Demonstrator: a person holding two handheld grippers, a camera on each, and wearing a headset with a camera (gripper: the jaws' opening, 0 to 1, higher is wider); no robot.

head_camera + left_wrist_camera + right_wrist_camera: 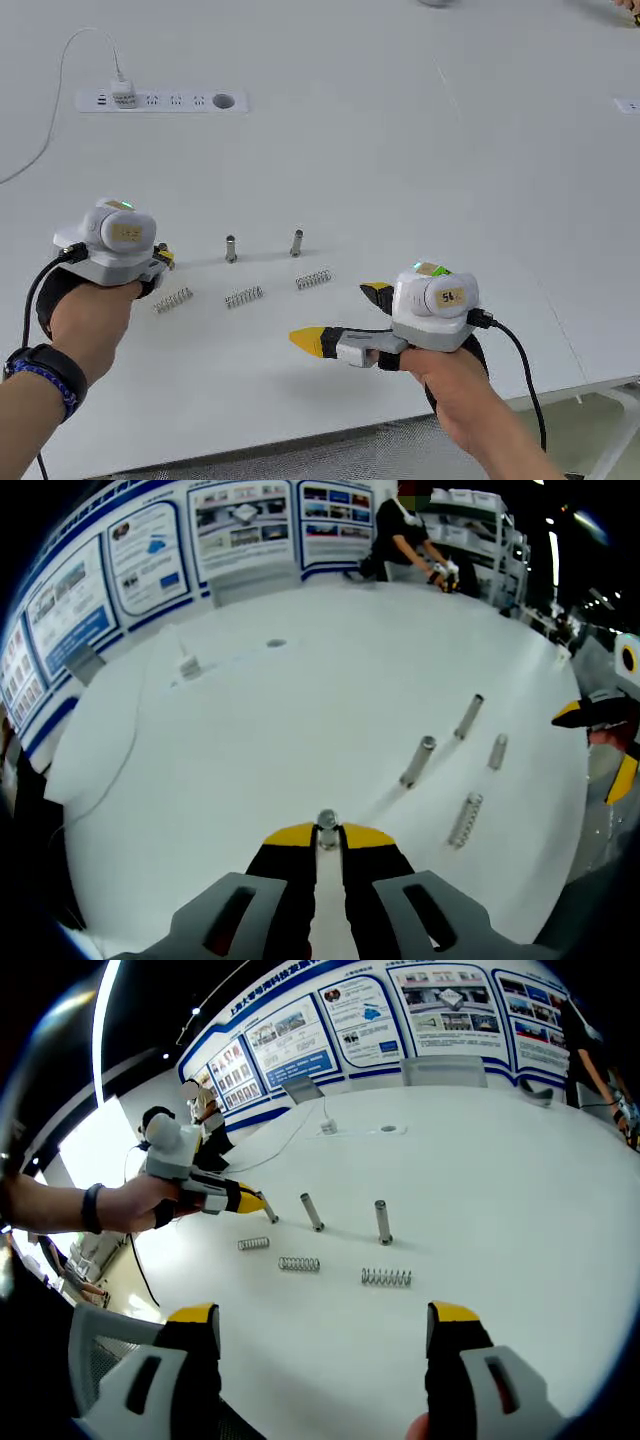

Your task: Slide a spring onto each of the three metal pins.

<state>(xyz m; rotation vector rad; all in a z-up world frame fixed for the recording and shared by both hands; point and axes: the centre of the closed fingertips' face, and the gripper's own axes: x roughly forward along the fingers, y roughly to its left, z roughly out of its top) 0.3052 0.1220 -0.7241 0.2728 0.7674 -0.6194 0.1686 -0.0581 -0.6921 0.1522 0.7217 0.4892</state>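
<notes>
Nothing is threaded yet: three small coiled steel springs (pixel 243 296) lie on the white counter (pixel 400 150). My left gripper (pixel 326 838) has its jaws clamped on the leftmost short steel pin (pixel 326 822); my right gripper (pixel 322 1315) has its jaws wide apart.

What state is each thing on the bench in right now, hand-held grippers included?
Left pin, between the jaws, no spring on it.
Middle pin, upright, bare.
Right pin, upright, bare.
Three springs, lying flat on the table, none on a pin.
Left hand-held gripper, shut on the left pin.
Right hand-held gripper, open, empty.
Power strip, one white plug in it.
</notes>
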